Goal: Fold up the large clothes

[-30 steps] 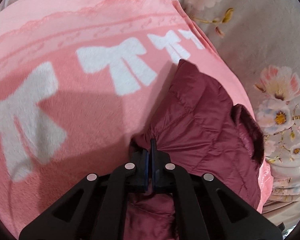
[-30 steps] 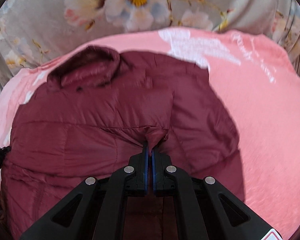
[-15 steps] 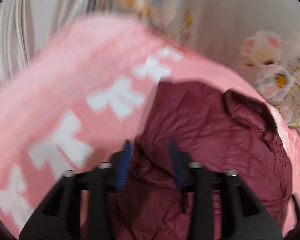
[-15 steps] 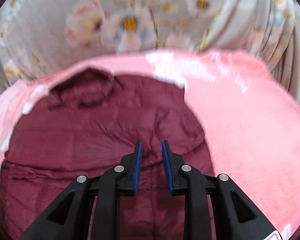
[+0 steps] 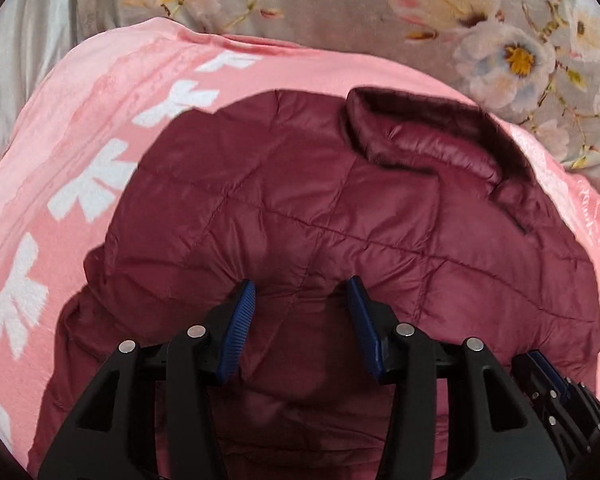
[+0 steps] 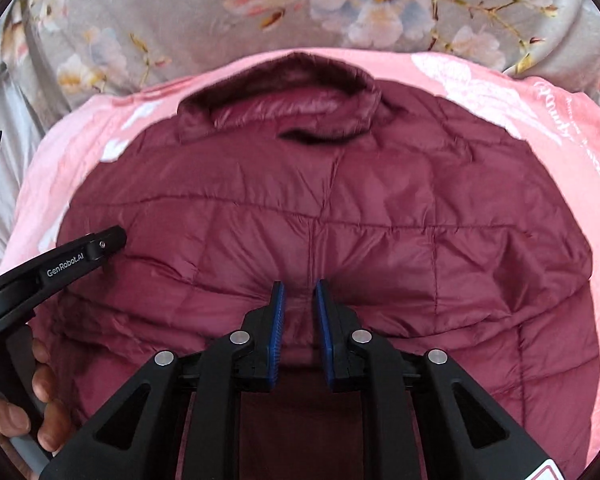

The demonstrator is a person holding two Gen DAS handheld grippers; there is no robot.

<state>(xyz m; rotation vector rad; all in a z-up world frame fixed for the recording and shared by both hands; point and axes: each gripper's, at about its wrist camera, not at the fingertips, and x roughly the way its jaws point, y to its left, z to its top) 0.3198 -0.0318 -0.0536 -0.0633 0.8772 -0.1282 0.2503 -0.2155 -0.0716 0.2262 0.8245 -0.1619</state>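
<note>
Nearest the left wrist camera, the left gripper (image 5: 300,296) hangs over the lower back of a maroon quilted jacket (image 5: 340,220), its blue-padded fingers (image 5: 238,328) standing well apart with nothing clamped; the fabric lies under and between them. The right gripper (image 6: 299,300) sits over the same middle stretch of the jacket, its fingers (image 6: 277,332) a narrow gap apart, having just been closing, with a small ridge of fabric rising into the gap; whether the pads press on it cannot be told. In the right wrist view the left gripper's arm and the hand (image 6: 28,408) holding it show at the left edge, above the jacket's left side. The jacket lies flat, back up, its long axis running away from both cameras with the dark furry collar (image 6: 284,92) at the far end. It rests on a pink blanket (image 5: 60,140) with white bows, which shows as a wide margin on the left in the left wrist view and on the right in the right wrist view. The collar nearly reaches the blanket's far edge. Beyond lies a grey floral bedsheet (image 6: 180,20).
</note>
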